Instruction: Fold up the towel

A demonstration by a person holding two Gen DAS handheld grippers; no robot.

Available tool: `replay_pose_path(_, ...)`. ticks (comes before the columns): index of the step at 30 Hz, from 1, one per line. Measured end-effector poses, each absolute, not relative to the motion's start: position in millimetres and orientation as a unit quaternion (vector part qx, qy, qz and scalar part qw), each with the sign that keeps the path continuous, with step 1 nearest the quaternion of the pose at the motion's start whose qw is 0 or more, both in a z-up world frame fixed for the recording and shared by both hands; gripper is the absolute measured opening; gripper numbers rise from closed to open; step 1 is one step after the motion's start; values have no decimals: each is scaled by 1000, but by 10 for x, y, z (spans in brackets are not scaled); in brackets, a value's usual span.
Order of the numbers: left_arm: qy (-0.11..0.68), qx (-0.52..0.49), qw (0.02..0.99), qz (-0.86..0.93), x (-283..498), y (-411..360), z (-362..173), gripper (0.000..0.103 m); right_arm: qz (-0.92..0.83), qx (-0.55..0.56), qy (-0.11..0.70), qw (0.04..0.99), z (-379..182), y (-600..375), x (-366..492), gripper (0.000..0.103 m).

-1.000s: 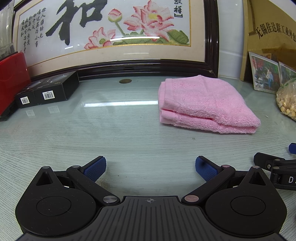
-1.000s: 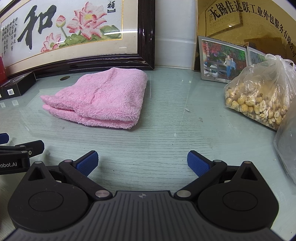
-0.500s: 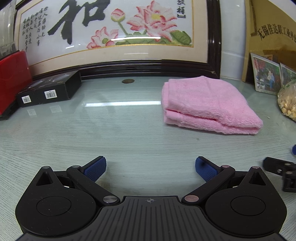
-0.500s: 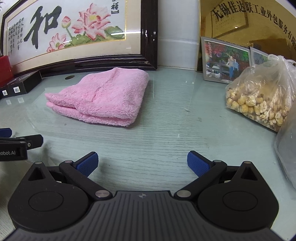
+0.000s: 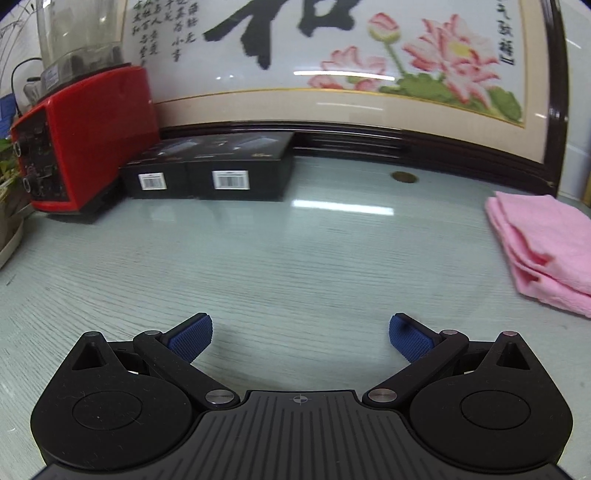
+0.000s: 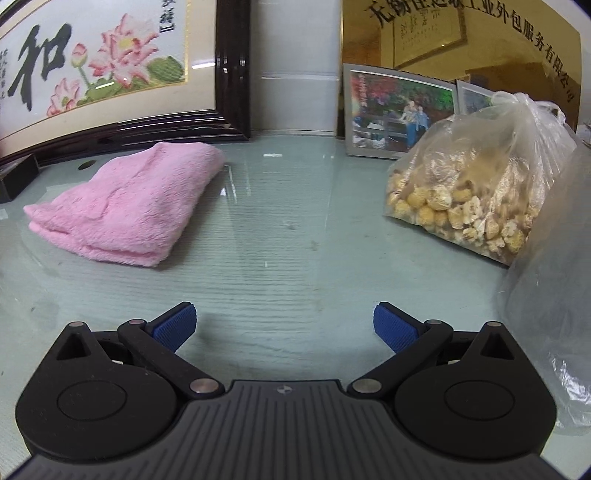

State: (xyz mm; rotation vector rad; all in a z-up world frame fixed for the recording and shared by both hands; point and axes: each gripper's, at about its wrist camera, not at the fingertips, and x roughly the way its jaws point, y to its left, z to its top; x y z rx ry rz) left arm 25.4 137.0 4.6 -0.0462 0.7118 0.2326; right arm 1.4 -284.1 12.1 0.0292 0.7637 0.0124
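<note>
Lying folded on the glass tabletop (image 6: 295, 221), the pink towel (image 6: 129, 210) sat below the framed embroidery (image 6: 92, 74), apart from both tools. The left gripper (image 5: 300, 338) and right gripper (image 6: 284, 326) each stood spread wide, holding nothing, over bare table.

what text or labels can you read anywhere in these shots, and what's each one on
"和": large black character on the framed lotus embroidery.
Small black columns beside it and by the flowers: too small to read.
"外包服务有限公司": black characters arching across the gold plaque; the ones before them are distorted, and the framed text under them is blurred.
Barcode stickers on the two black boxes: digits too small to read.
The red appliance, pink towel and snack bag show no readable text.
</note>
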Motion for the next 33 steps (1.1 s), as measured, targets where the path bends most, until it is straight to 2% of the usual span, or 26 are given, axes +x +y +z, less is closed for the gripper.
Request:
replay_pose_path(8, 343, -33, 932, 109, 253, 1660, 39, 103, -3, 5, 366, 930, 92, -3024, 165, 103)
replay_pose_path(33, 345, -28, 934, 90, 269, 1799, 14, 103, 15, 14, 371, 929, 70, -3173, 265, 103)
